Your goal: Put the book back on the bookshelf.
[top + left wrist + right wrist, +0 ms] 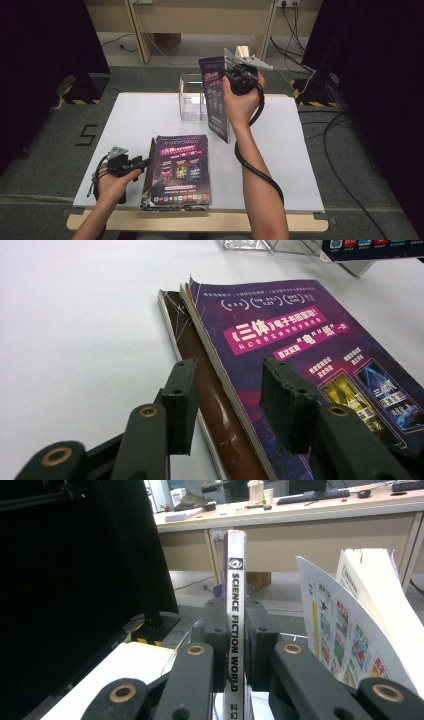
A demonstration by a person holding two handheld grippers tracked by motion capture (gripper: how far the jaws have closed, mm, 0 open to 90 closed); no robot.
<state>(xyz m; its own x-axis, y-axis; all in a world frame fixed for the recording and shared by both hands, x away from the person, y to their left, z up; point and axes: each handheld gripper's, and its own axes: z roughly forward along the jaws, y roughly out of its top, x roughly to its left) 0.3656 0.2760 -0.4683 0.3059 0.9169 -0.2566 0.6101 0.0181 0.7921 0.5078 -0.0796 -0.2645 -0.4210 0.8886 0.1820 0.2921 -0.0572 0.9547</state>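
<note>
- While the right gripper [239,76] clamps its spine, the magazine [215,97] hangs upright above the table's [130,115] far half, at twelve o'clock from the stack [180,170].
- The jaws stand nearly shut, pads pressed on both sides of the spine, which reads "SCIENCE FICTION WORLD"; loose pages [360,625] fan out at three o'clock in the right gripper view.
- The clear box [191,97] stands at nine o'clock of the magazine, just beside it.
- The left gripper [141,162] holds nothing; its jaws stand apart over the stack's left edge.
- The cover is purple.
- Bare tabletop lies at three o'clock of the magazine.
</note>
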